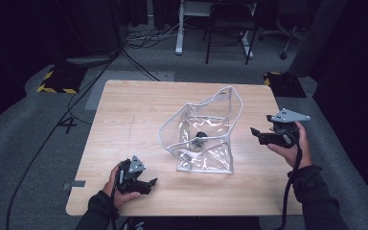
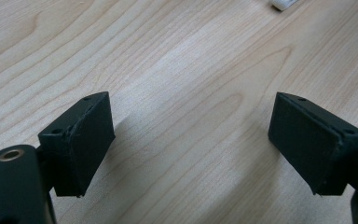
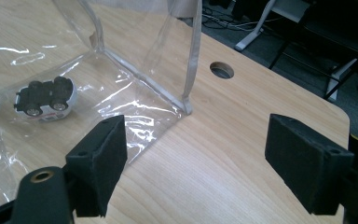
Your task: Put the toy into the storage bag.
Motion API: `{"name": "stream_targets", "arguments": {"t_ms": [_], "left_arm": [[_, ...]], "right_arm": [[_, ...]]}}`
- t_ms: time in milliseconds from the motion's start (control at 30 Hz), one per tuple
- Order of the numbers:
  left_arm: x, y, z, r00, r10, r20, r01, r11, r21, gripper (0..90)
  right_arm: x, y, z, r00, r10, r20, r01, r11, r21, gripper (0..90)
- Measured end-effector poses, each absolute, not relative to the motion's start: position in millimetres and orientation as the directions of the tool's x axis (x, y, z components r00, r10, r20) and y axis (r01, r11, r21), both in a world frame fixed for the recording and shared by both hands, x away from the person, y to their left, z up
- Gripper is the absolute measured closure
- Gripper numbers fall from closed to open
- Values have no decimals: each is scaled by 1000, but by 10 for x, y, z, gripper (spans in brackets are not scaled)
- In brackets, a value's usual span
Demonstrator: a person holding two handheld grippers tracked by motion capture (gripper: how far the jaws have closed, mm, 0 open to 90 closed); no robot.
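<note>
Clear plastic bag (image 1: pixel 206 134) stands near the middle of the wooden table (image 1: pixel 124 124), mouth open upward, grey-edged rim slumped toward the far right. A toy car (image 3: pixel 45 99) lies on its side inside, on the bag's floor, wheels showing in the right gripper view.

Left gripper (image 1: pixel 141 184) sits low at the near-left part of the table, close to the near edge, well apart from the bag. Jaws spread wide, nothing between them; bare wood under and ahead of them in the left gripper view.

Right gripper (image 1: pixel 263 136) is held at the right side of the table, near its right edge, pointing toward the bag. Jaws spread, empty. Its left jaw lies just beside the bag's lower corner seam; whether it touches cannot be told.

A round cable hole (image 3: pixel 222 70) sits in the tabletop beyond the bag's corner. Open wood runs along the left half and the far strip.
</note>
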State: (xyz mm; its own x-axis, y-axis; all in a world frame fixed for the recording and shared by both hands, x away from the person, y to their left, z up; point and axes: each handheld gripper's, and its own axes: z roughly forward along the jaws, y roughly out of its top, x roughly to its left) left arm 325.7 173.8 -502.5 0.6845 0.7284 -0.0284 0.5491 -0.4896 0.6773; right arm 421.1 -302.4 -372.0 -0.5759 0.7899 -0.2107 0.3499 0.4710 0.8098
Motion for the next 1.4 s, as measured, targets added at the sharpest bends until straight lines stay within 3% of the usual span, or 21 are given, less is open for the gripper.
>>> {"name": "stream_targets", "arguments": {"t_ms": [1400], "left_arm": [[3257,1738,-5025,684,728,-29,550,-489,677,144]], "right_arm": [[3924,-3113,-4272,-630,745,-219,390,548,740,208]]}}
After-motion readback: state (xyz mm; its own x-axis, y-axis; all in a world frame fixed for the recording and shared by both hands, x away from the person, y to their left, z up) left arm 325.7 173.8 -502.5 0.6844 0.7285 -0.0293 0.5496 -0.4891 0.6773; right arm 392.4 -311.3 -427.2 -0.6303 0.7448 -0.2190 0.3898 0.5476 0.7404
